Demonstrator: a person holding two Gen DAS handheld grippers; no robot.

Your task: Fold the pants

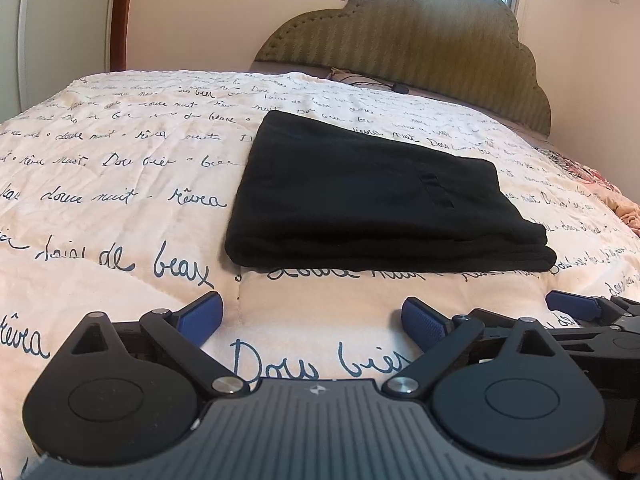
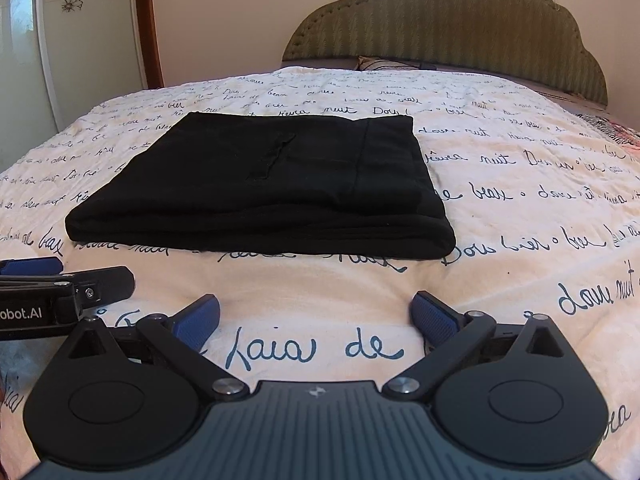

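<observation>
Black pants [image 1: 372, 200] lie folded into a flat, layered rectangle on the white quilt [image 1: 120, 208] with blue handwriting. My left gripper [image 1: 312, 318] hovers low over the quilt just short of the fold's near edge, blue pads wide apart, nothing between them. The right gripper's blue pad [image 1: 572, 304] shows at the far right of that view. In the right wrist view the same pants [image 2: 272, 184] lie ahead and to the left, and my right gripper [image 2: 316, 318] stands open over bare quilt [image 2: 520, 208]. The left gripper's finger [image 2: 80, 286] pokes in from the left.
A padded green headboard [image 1: 420, 48] stands at the far end of the bed, with a pillow [image 1: 352, 76] below it. A wardrobe door [image 2: 80, 40] with flower stickers is to the left. A pink patterned cover [image 1: 600, 184] lies at the bed's right edge.
</observation>
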